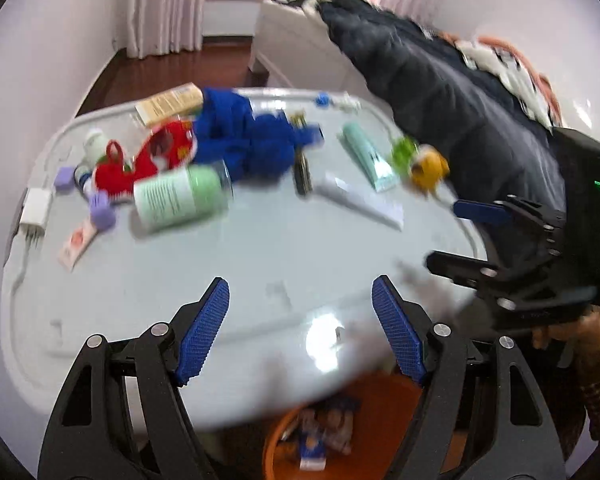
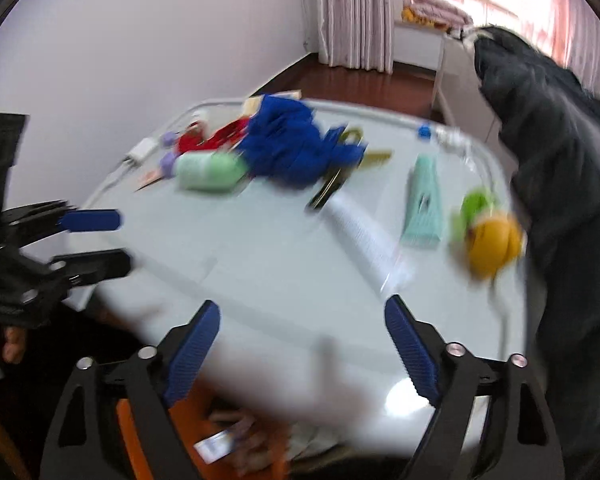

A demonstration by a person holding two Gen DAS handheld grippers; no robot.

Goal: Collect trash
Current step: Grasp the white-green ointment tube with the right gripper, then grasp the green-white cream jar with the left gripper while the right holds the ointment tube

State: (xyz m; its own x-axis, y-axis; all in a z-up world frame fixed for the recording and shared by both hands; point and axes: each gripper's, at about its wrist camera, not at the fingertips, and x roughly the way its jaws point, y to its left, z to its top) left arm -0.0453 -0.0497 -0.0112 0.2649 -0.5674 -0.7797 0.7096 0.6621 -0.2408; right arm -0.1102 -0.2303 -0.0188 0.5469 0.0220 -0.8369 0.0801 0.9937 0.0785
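Both views are motion-blurred. My left gripper point(image 1: 300, 320) is open and empty above the near edge of the pale table point(image 1: 260, 248). My right gripper point(image 2: 302, 344) is open and empty over the table's near edge point(image 2: 260, 272). An orange bin point(image 1: 380, 404) holding wrappers sits under the near edge; it also shows in the right wrist view point(image 2: 140, 432). On the table lie a green bottle point(image 1: 180, 198), a white tube point(image 1: 360, 200), a teal tube point(image 1: 366, 158), a pink wrapper point(image 1: 76, 242) and a tan box point(image 1: 170, 104). The right gripper shows at the right of the left view point(image 1: 464, 236).
A blue cloth point(image 1: 252, 136), a red pouch point(image 1: 148, 160), a yellow and green toy point(image 1: 424, 164), purple blocks point(image 1: 100, 206), keys point(image 1: 302, 168) and a white charger point(image 1: 34, 208) lie on the table. A dark jacket point(image 1: 440, 92) hangs at the right.
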